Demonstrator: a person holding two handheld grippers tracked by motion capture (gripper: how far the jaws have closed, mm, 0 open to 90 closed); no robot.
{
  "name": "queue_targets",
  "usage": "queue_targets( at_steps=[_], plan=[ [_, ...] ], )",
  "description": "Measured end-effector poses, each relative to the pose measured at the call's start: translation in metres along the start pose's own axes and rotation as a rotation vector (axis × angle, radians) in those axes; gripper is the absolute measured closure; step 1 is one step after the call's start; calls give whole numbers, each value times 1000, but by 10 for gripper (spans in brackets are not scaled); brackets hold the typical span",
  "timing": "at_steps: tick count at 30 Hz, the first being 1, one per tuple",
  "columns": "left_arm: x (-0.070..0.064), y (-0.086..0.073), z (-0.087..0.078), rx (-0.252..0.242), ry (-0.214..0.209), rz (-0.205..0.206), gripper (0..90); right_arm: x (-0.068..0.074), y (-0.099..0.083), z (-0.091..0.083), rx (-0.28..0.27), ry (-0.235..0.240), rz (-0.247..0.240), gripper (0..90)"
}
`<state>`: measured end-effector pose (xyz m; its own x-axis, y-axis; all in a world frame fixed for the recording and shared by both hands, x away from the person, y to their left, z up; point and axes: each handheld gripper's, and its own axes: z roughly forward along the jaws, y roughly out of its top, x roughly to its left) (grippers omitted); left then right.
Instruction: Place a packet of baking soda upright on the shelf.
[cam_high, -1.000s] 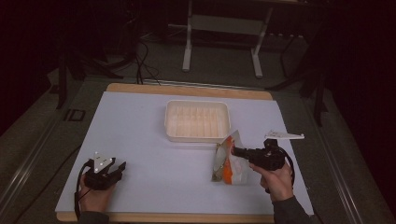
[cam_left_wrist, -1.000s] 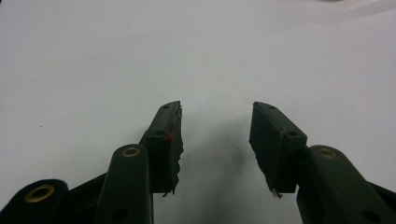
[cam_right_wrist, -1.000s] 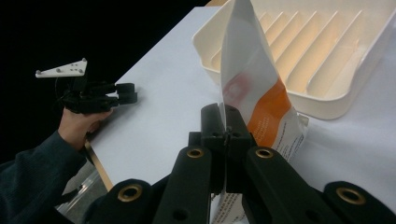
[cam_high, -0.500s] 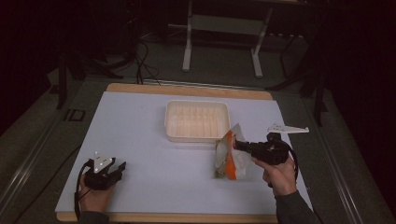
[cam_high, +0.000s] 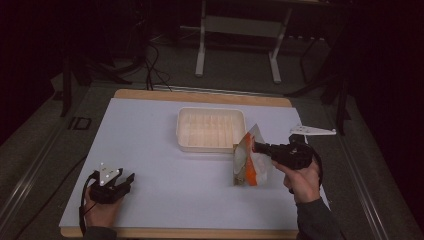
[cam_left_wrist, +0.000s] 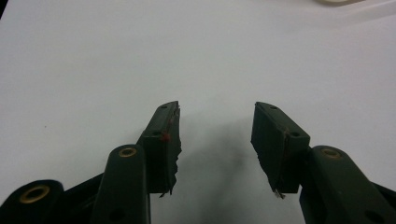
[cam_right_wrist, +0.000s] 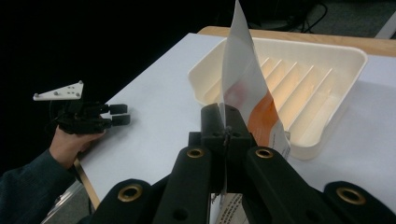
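Thin plastic packet (cam_high: 248, 161), pinched edge-on by the right gripper (cam_high: 256, 146) jaws, may slip short of the tray (cam_high: 211, 129); left gripper (cam_high: 126, 178) jaws gape empty.

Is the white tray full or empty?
Empty. The tray shows only its bare ribbed bottom, and the packet is outside it, pinched by the right gripper.

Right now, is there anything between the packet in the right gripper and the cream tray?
Nothing visible. The right gripper is clamped on the white-and-orange packet, which stands just beside the near right corner of the empty cream tray. The left gripper rests open, far off at the table's near left.
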<state>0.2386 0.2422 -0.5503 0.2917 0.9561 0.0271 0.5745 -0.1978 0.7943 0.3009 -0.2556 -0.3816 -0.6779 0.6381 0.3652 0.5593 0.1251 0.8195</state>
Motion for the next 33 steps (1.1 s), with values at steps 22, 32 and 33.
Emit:
queue_targets(
  at_steps=[22, 32, 33],
  plan=[
    [1, 0, 0, -6, 11, -12, 461, 0, 28, 9, -29, -67, -23, 900],
    [1, 0, 0, -5, 12, -12, 461, -4, 38, 11, -57, -88, -5, 900],
    [1, 0, 0, -3, 12, -12, 460, -6, 41, 12, -65, -93, -1, 900]
  ],
)
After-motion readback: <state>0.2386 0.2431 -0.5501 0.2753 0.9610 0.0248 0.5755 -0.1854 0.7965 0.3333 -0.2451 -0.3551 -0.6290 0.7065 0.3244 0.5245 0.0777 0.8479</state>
